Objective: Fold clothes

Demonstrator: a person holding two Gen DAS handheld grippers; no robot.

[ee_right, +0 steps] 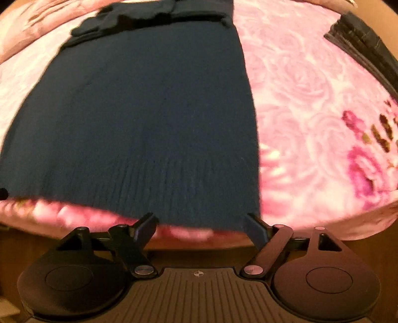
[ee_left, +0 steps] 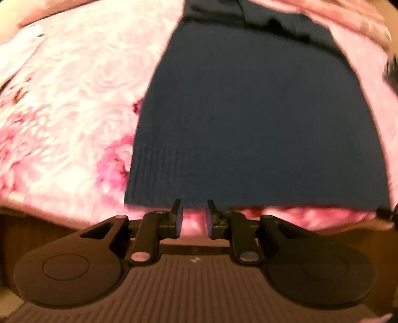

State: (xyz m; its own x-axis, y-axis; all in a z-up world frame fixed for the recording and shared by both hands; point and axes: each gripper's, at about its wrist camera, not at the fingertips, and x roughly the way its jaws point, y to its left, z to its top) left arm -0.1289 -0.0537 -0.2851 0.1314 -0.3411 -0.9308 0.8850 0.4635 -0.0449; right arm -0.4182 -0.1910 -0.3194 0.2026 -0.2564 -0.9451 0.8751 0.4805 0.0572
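One dark navy knitted sweater (ee_left: 253, 119) is seen spread flat on a pink rose-patterned blanket (ee_left: 74, 99), its ribbed hem turned toward both cameras and lying close to the near edge of the bed. At the far end of the garment, bunched folds of the same dark knit (ee_right: 149, 15) are gathered across its width. In the left wrist view, the left gripper (ee_left: 194, 215) is held just off the hem, near the sweater's left corner; its jaws are set with a narrow gap between them, and only pink blanket is seen in that gap, so nothing is pinched. In the right wrist view, the right gripper (ee_right: 201, 223) is held at the hem near the right corner; its jaws are spread wide, and the hem's edge is seen between the fingertips (ee_right: 251, 223) without being pressed by them. Whether the right-hand finger touches the knit cannot be told because of blur. A dark folded item (ee_right: 358, 42) is seen lying on the blanket at the far right, well apart from the sweater. Below the bed's edge, a brown wooden surface (ee_left: 37, 231) is visible in both views.
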